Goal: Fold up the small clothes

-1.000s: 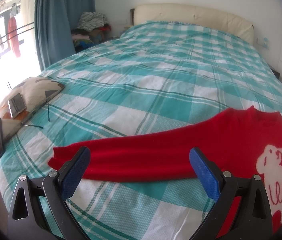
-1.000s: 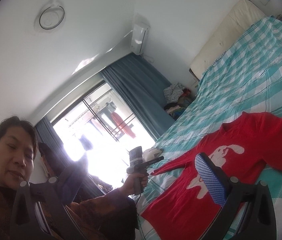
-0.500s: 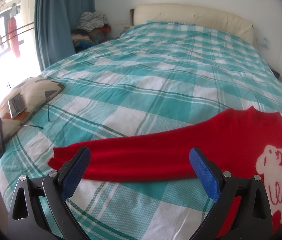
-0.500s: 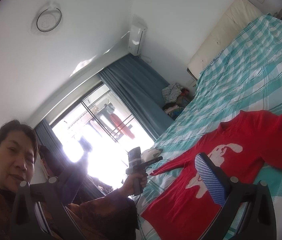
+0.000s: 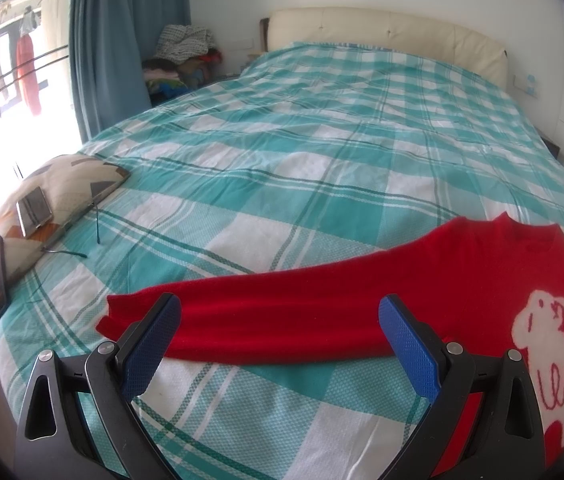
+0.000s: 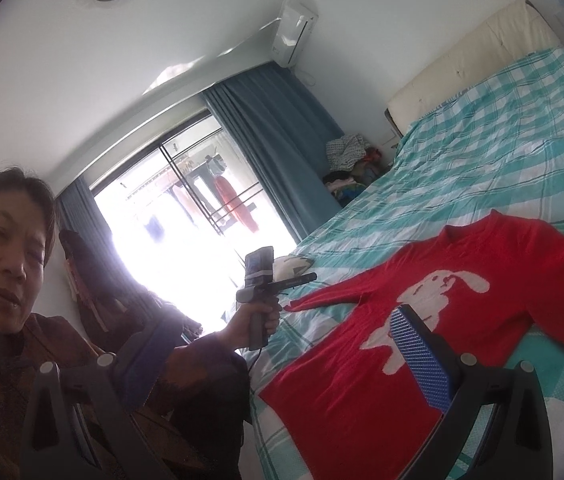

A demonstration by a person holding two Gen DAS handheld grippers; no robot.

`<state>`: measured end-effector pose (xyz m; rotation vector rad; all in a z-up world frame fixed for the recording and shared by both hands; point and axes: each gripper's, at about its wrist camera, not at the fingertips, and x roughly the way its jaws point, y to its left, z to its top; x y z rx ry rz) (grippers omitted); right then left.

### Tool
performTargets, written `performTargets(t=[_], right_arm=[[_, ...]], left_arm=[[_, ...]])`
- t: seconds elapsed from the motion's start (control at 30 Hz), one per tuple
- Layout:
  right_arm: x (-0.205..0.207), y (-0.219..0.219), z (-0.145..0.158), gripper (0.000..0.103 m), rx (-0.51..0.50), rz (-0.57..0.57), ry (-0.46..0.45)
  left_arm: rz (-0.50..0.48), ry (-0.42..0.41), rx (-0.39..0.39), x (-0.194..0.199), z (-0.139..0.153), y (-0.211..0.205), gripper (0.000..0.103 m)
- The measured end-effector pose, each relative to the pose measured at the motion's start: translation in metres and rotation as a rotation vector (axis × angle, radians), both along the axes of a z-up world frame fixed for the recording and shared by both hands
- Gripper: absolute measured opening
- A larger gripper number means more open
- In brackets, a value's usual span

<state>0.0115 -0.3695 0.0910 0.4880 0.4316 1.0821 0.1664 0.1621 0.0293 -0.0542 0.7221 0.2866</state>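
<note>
Two grippers hang over the bed [image 5: 321,152], both with jaws spread wide and nothing between them. The left gripper [image 5: 280,326] sits above the outstretched sleeve of the red sweater [image 5: 461,280], its blue pads flanking the sleeve without touching it. The sweater lies flat, face up, white rabbit motif showing, on the teal checked cover. The right gripper [image 6: 278,344] is tilted up, off the sweater. Two phones [image 5: 34,210] rest on a patterned cushion [image 5: 70,180] at the bed's edge
</note>
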Motion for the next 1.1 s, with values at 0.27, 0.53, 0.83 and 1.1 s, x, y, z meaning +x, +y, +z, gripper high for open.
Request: performTargets(t=[0.27,0.53,0.83,1.1], right_arm=[[0.001,0.020,-0.008,0.103,-0.123,0.004,0.000],[-0.004,0.034,-0.010,0.103,-0.233,-0.018,-0.055],[0.003,0.049,-0.019,0.102,-0.456,-0.158,-0.103],[-0.005,0.054,-0.018,0.102,-0.470,-0.161,-0.192]], left_arm=[[0.001,-0.004,0.001,0.000,0.000,0.002,0.100],[0.001,-0.004,0.002,0.000,0.000,0.001,0.100],[-0.001,-0.005,0.002,0.000,0.001,0.001,0.100],[-0.006,-0.011,0.022,0.000,0.002,0.000,0.100]])
